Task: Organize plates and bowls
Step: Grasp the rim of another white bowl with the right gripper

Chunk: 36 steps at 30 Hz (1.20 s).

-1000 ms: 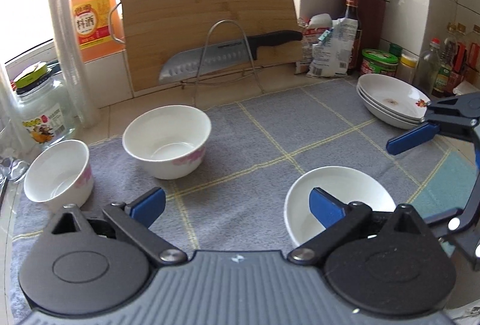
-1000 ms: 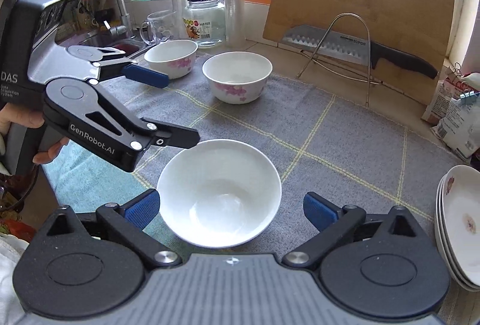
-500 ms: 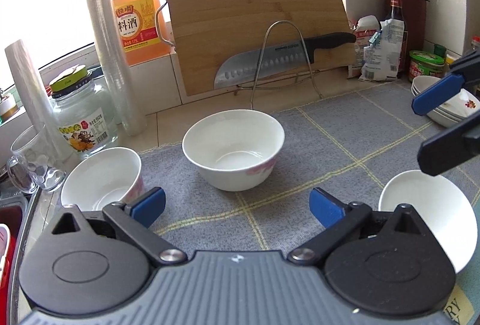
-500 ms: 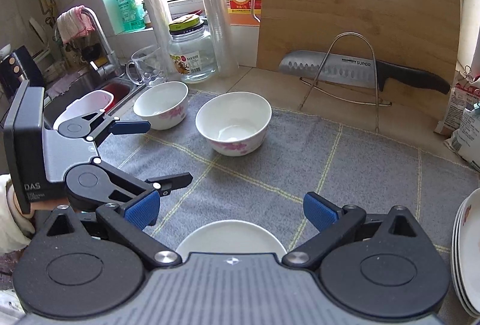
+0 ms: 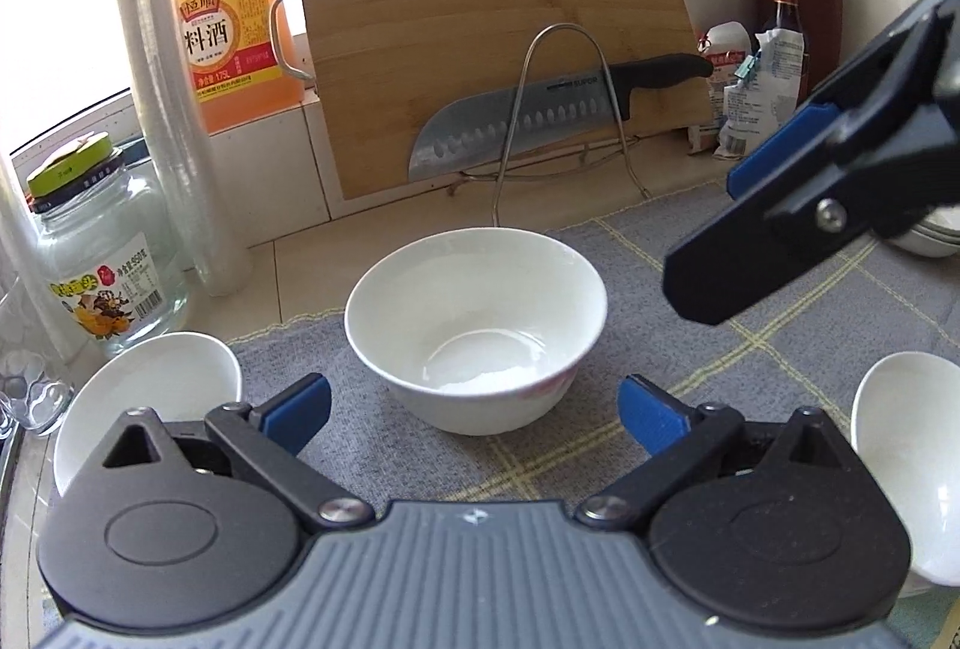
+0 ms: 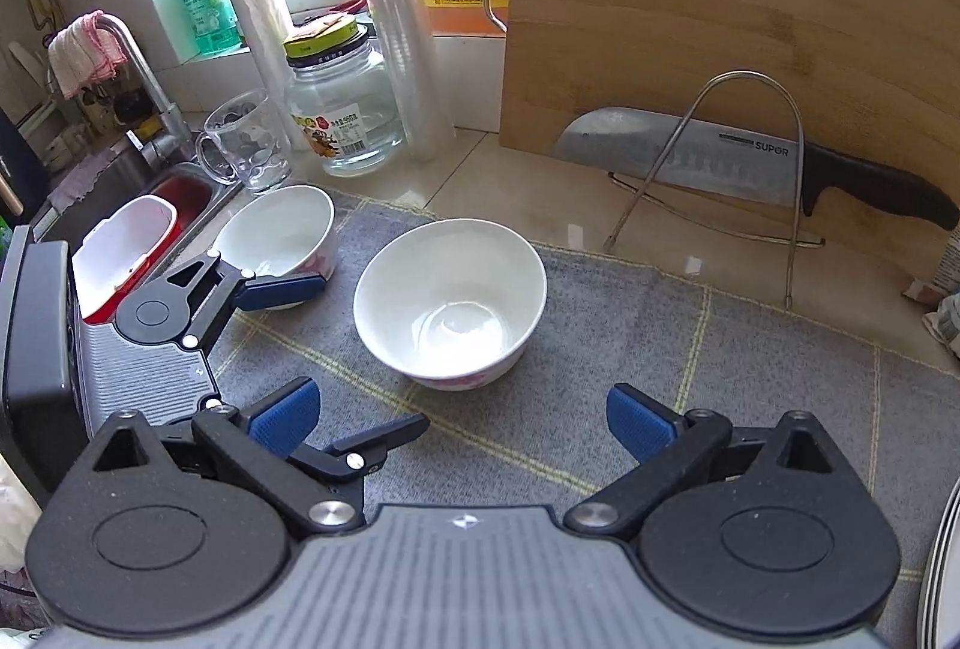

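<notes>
Bowls sat on a grey mat (image 5: 780, 325) spread over the tabletop (image 6: 528, 181). In the left wrist view the middle bowl (image 5: 477, 325) stood at frame centre, just ahead of the left gripper (image 5: 474, 406), whose blue-padded fingers were spread wide with nothing between them. A second bowl (image 5: 150, 397) lay at lower left, partly behind that gripper's body, and a third bowl (image 5: 912, 463) showed at the right edge. The right gripper (image 5: 720, 235) hung in at upper right, above the mat. In the right wrist view the right gripper (image 6: 459, 418) was likewise wide apart and empty, the middle bowl (image 6: 450, 301) just beyond its tips, the left bowl (image 6: 282, 235) behind the left gripper (image 6: 360, 361). A stack of plates (image 6: 942, 577) edged in at lower right. A board (image 5: 492, 25) and knife (image 5: 540, 121) stood behind.
</notes>
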Available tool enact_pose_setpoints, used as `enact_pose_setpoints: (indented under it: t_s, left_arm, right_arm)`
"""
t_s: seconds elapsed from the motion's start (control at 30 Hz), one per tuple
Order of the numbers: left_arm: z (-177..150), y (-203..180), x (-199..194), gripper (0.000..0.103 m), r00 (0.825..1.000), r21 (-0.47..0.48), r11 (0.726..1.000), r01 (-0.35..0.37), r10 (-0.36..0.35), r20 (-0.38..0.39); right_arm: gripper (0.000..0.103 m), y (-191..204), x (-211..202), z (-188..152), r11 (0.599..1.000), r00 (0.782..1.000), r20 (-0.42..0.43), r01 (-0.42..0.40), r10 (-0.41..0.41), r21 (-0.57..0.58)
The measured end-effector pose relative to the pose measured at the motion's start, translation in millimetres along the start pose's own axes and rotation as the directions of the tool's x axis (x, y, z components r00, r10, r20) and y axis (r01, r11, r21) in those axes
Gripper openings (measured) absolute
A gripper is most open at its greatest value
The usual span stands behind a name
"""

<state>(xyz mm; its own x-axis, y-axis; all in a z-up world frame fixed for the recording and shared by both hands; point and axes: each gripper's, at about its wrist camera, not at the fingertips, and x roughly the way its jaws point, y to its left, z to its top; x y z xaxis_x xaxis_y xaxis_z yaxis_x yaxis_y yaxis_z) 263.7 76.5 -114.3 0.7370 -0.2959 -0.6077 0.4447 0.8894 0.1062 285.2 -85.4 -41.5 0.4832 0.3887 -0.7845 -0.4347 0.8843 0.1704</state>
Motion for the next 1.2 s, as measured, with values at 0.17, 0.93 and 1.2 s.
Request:
enact_pose_setpoints:
  t_s: [0.17,0.93,1.2]
  left_arm:
    - [-1,5,8,0.102,1.0,-0.005,1.0,0.019,-0.019,-0.005]
    - [5,10,24,0.099,0.997,-0.013,0.997,0.076,-0.077,-0.008]
    - [9,12,24,0.098,0.996,-0.006,0.995,0.095,-0.095,-0.001]
  right_arm:
    - [0.103,-1,20,16,1.0,0.999,-0.034,-0.021,0.021,-0.009]
    - [0.089,-20,96,54,0.997,0.99,-0.124,-0.064,0.059,-0.033]
    - [0.085,-21,103,55,0.995,0.987,-0.131,-0.093,0.09,-0.022]
